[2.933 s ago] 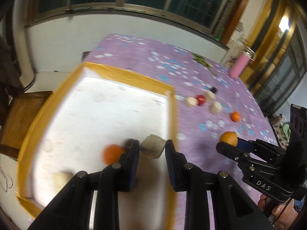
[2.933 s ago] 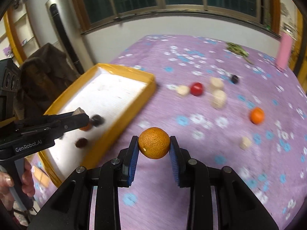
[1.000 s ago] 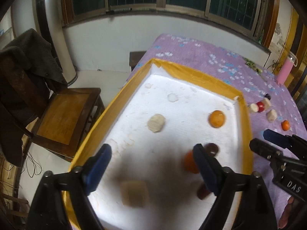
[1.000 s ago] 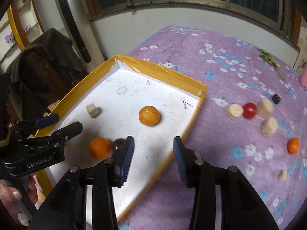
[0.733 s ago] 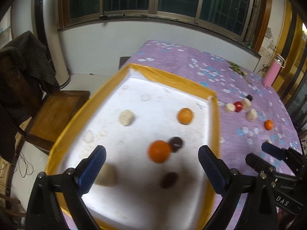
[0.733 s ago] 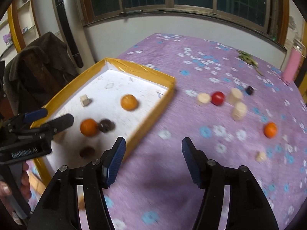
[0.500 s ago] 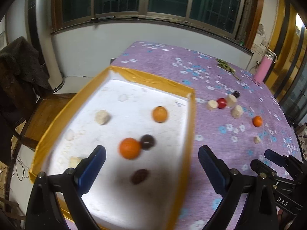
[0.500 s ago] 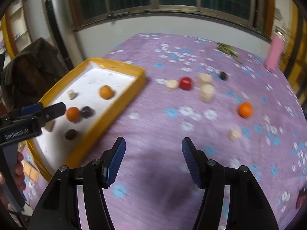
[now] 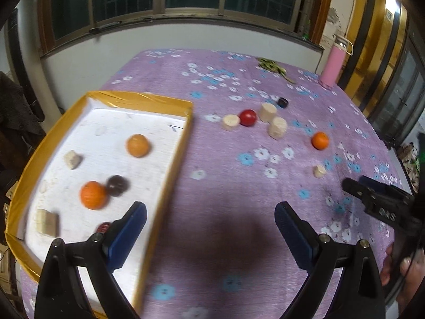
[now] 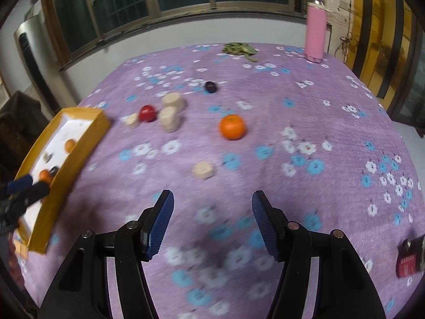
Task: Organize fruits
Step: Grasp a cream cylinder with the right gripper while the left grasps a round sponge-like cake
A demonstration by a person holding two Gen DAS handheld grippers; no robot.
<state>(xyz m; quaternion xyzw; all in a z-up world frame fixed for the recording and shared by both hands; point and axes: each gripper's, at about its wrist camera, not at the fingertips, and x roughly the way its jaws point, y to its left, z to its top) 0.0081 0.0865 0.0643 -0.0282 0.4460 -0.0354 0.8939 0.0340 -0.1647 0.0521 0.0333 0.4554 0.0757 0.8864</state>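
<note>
Right gripper [image 10: 212, 219]: your jaws stand wide apart with nothing between them, aimed across the purple floral cloth [image 10: 305, 101]
Left gripper [image 9: 209, 236]: spread wide as well and holding nothing; one finger overlaps the tray's near corner in its own view, the other sits over cloth
Nearest loose piece: pale cut chunk [image 10: 203, 169], lying just ahead of your right fingers
Orange on cloth [image 10: 232, 126]: further ahead of the right gripper, standing alone, apart from the other pieces
Cluster: red fruit [image 10: 147, 113] with three pale cylinders [image 10: 170, 119] close around it; dark plum [image 10: 211, 87] beyond them
Yellow tray [image 9: 138, 98]: at your left, already holding two oranges [image 9: 93, 195], a dark fruit [image 9: 117, 185], pale chunks and a reddish piece partly hidden by the left finger
Bystanders: pink bottle [image 10: 315, 26] and green sprig [image 10: 239, 48] at the far edge, not part of the sorting
Step in hand: reach for the next fruit, as judged from both empty tools facing the loose pieces
Next move: bring your right jaws down around the orange or the near chunk, centre it between the pads, then close
Caution: round fruit may roll if one pad touches first
</note>
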